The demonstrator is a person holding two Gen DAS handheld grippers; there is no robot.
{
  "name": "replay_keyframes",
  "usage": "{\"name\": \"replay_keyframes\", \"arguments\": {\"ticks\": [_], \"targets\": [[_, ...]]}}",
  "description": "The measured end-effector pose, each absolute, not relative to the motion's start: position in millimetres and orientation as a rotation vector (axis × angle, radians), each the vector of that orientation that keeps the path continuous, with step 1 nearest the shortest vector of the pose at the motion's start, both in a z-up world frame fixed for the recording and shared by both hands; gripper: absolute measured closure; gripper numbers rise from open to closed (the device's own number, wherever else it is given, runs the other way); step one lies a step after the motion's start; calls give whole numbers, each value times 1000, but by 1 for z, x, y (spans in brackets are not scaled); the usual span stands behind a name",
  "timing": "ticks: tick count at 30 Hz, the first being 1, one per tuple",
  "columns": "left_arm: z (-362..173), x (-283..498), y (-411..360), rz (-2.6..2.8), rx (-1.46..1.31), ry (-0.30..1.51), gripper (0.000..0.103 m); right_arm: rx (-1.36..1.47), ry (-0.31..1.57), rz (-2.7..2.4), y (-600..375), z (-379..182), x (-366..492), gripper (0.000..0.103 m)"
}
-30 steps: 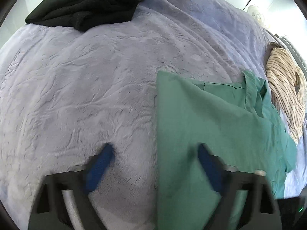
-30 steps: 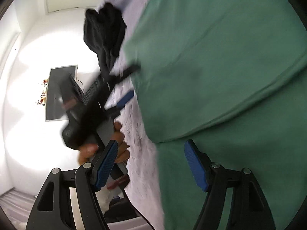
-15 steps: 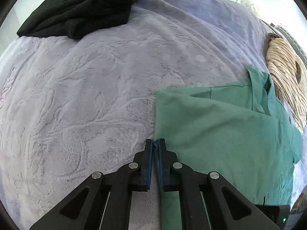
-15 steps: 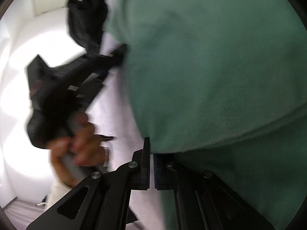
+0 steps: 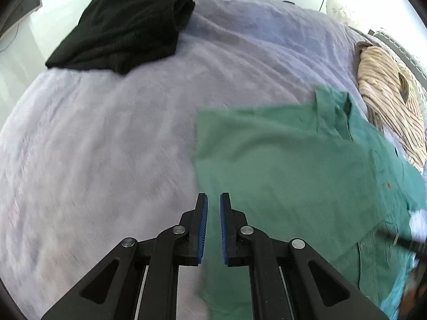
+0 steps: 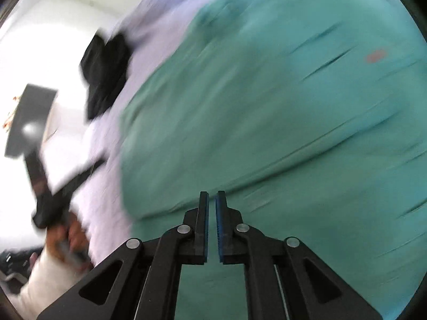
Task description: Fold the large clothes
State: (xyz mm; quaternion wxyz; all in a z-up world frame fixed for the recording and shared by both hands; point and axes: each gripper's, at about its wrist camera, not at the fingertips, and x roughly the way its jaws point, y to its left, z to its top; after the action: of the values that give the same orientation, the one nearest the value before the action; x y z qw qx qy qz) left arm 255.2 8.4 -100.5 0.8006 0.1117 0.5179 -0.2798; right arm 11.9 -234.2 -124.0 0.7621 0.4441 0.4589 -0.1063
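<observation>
A green shirt (image 5: 288, 165) lies partly folded on the right side of a lavender blanket (image 5: 106, 146). The left gripper (image 5: 212, 213) and right gripper (image 6: 210, 208) hover above it, jaws slightly parted, holding nothing. A black garment (image 5: 125, 21) lies far left.

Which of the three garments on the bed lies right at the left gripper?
The green shirt: its left edge runs under the left gripper. The black garment lies at the far side, the striped beige one far right.

The shirt (image 5: 280, 165) was plain green, the bed (image 5: 106, 133) cover pale lilac. A folded garment (image 5: 125, 21) was black; another (image 5: 392, 101) was beige with dark stripes.
</observation>
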Motion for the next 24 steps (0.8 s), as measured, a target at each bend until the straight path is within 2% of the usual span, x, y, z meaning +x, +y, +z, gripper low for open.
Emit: {"name": "replay_keyframes", "arguments": {"ticks": [4,6,15,24], "targets": [[-135,234,4,-536,289,1165,93,924,978,-409,-289,-133,-3,95],[-142,228,6,-518,290,1156,93,948,1000,-448,-306,-147,-6,99],[-117,194,-2,-479,390,1140,93,1088,992,-452,-324,-143,-71,99],[-109,136,-26,-477,350,1224,93,1166,1017,-370,-311,-136,-115,98]]}}
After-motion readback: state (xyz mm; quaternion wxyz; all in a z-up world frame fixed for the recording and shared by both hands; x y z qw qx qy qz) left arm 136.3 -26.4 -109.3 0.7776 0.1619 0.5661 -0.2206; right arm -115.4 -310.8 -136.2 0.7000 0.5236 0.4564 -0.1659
